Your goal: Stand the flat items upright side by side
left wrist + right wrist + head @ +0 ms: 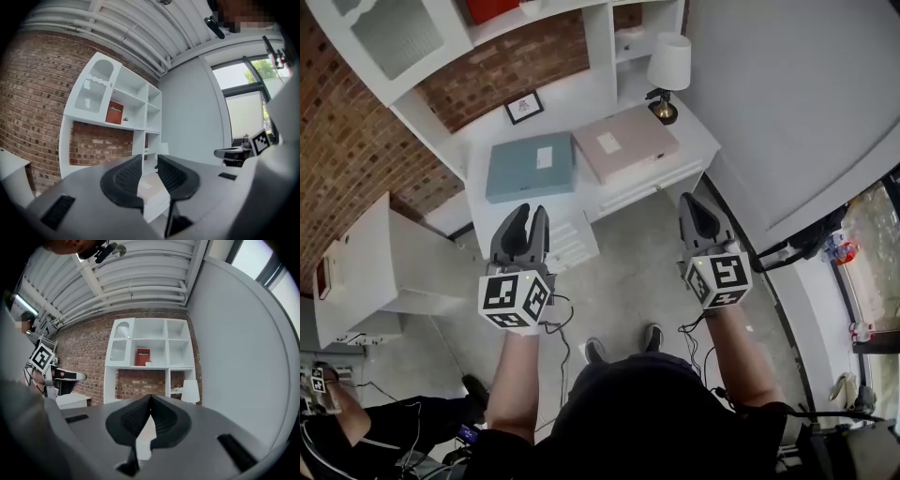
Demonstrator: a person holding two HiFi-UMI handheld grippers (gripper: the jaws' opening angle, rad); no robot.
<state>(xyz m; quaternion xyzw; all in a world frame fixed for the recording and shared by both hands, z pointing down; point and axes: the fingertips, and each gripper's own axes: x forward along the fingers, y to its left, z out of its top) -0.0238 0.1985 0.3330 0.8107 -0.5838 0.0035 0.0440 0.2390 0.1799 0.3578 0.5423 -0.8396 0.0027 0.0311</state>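
Two flat items lie side by side on the white desk: a blue-grey one on the left and a pink one on the right, each with a small white label. My left gripper hovers in front of the desk below the blue-grey item, its jaws slightly apart and empty. In the left gripper view the pink item shows through the gap, far beyond it. My right gripper floats just off the desk's front right corner, shut and empty; in the right gripper view its pads meet.
A white lamp stands at the desk's back right and a small framed picture leans against the brick wall. A red book sits on the shelf above. A white side table is left; a person sits lower left.
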